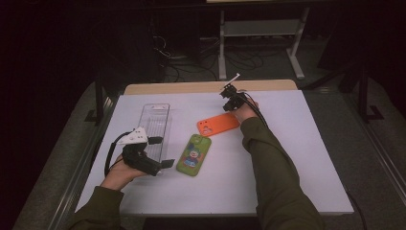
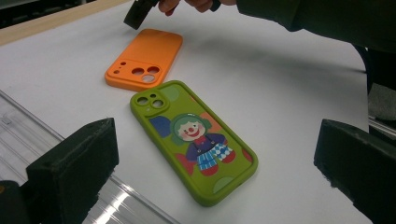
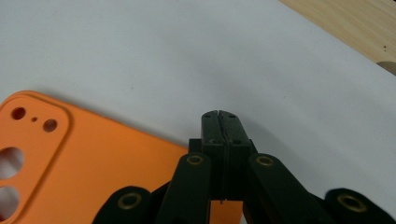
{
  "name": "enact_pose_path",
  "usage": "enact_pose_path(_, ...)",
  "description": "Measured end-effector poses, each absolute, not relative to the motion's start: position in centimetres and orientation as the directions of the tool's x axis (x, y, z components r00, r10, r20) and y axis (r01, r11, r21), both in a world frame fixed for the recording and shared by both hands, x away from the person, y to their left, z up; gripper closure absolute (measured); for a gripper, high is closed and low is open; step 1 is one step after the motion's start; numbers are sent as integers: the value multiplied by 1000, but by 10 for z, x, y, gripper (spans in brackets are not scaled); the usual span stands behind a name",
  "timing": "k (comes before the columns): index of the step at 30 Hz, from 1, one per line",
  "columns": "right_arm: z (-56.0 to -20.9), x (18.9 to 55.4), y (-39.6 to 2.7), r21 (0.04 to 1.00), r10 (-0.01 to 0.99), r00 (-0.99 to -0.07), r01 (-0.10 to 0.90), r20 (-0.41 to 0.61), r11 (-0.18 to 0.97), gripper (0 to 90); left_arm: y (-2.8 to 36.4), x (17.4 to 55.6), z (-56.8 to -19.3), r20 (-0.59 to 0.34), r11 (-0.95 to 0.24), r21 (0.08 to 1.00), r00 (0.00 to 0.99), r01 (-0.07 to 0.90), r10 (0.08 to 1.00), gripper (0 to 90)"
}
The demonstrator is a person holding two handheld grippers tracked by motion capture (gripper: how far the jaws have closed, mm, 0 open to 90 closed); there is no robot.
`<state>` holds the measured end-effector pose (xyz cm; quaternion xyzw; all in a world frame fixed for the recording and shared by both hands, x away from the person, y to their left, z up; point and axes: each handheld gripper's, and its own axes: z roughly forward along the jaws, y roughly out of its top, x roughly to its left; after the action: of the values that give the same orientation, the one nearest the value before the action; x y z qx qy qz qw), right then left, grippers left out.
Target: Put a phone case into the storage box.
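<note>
High view is showing two phone cases lying near the middle of the white table, with a clear plastic tray sitting toward its left edge; the orange phone case is lying flat, camera cut-outs facing up, and the green phone case with the clown picture is lying just beside it, nearer the front edge, the two close at one corner but apart as far as I can tell.

Right gripper is hovering at the far end of the orange case, toward the back edge; in the right gripper view its jaws are pressing together with nothing between them, the tips pointing at bare table just past the case's rim; whether they are touching the case I cannot tell.

Left gripper is resting at the near end of the tray; in the left gripper view its jaws are standing wide apart and holding nothing, looking toward the green case.

Judging from this, the work is looking barely begun; neither case is lifted or inside the tray, so nudging or picking up the orange case, and then the green one, seems to be remaining.
</note>
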<state>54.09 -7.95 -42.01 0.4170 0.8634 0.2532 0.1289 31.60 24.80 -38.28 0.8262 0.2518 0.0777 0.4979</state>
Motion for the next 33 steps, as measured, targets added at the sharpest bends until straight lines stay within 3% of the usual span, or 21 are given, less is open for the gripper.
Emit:
enact_pose_path(13, -427, 544, -80, 503, 798, -602, 682, -26, 531, 887, 247, 315, -383, -125, -374, 864, 862, 338, 491, 0)
enact_pose_path(33, -424, 519, -101, 448, 746, -666, 662, -16, 601, 889, 245, 315, -383, -118, -386, 860, 866, 334, 486, 0)
